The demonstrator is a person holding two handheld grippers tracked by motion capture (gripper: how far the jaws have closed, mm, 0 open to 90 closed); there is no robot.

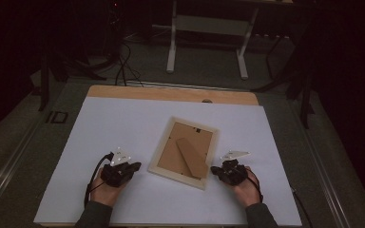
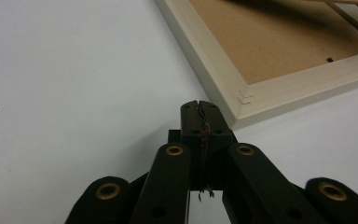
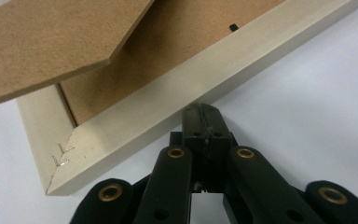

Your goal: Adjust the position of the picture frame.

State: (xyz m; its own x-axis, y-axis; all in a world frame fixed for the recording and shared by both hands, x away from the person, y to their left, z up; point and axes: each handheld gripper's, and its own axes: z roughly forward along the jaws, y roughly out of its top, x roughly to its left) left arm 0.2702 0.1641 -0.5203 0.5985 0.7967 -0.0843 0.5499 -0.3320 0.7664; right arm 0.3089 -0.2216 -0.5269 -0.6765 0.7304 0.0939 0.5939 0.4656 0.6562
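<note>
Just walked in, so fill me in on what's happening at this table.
A person sits at a white table with a black two-jaw gripper in each hand. A pale wooden picture frame lies face down in the middle, its brown fibreboard back and stand facing up. The left gripper is shut on nothing, its tips right by one frame corner. The right gripper is also shut and empty, with its tips at the frame's outer edge; contact can't be told. Neither holds the frame.

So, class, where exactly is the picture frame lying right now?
In the high view the picture frame lies face down at the middle of the white table, between the left tool and right tool.
</note>
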